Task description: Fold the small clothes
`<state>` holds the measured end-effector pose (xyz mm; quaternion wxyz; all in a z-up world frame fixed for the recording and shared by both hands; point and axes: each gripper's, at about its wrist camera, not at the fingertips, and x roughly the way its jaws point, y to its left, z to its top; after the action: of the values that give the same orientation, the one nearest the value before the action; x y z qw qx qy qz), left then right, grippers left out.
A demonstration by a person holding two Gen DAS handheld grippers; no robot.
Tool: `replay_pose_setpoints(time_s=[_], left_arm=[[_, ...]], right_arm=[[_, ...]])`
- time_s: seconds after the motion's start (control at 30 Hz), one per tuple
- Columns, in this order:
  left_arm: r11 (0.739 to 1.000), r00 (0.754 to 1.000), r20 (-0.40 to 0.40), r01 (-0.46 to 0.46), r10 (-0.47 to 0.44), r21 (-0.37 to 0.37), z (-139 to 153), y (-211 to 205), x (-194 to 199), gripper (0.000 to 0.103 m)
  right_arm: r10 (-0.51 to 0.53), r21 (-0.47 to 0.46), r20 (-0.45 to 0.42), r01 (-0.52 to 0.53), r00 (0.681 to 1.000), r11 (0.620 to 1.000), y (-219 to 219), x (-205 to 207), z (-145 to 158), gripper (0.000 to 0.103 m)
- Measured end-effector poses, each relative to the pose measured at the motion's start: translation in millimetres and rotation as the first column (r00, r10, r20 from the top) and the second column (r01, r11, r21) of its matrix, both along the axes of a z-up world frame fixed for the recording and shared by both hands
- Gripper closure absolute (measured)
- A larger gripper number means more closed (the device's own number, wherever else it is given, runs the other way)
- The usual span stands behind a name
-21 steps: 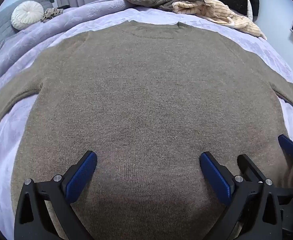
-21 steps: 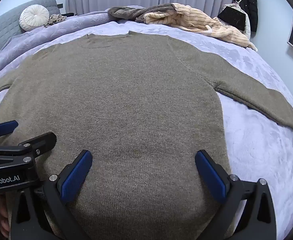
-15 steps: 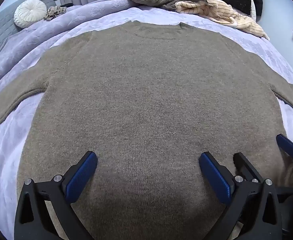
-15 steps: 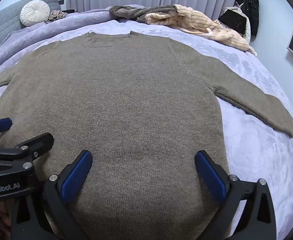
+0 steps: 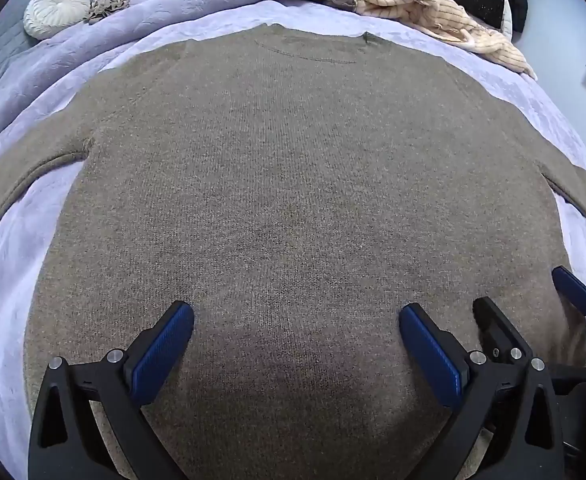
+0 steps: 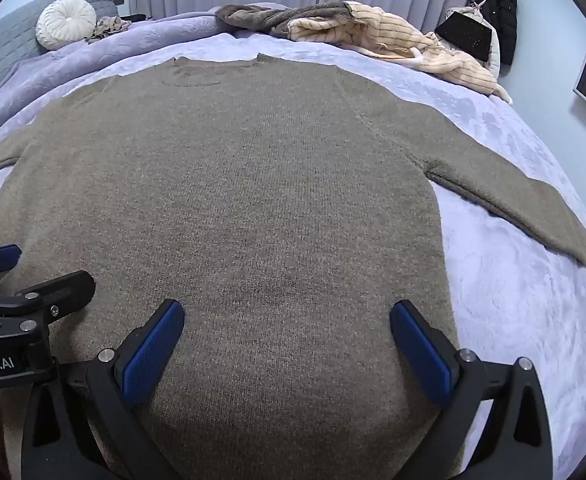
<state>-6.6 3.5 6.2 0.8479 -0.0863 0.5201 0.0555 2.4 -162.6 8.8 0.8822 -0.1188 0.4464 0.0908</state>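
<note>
A taupe knitted sweater (image 5: 293,208) lies flat on the lavender bed (image 6: 513,300), neckline toward the far curtains and both sleeves spread outward, its fabric smooth with no fold in it. The left gripper (image 5: 296,350) and right gripper (image 6: 287,344) hang side by side above its lower part, each with jaws wide apart and holding nothing. Only the right wrist view shows the sleeve on that side (image 6: 533,204) out to its cuff, while the left wrist view shows more of the opposite sleeve (image 5: 25,176); both catch the pile of clothes (image 6: 373,32) and 1 round white cushion (image 5: 57,8) at the far end.
</note>
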Motion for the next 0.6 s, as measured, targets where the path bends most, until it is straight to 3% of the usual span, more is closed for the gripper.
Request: replay_pose_setpoints(time_s=[0.6], left_arm=[[1.000, 0.999, 0.035, -0.017, 0.016, 0.013, -0.7, -0.1, -4.5, 0.000]], right_arm=[[0.003, -0.009, 0.017, -0.003, 1.000, 1.000, 1.1, -1.5, 0.6, 0.001]])
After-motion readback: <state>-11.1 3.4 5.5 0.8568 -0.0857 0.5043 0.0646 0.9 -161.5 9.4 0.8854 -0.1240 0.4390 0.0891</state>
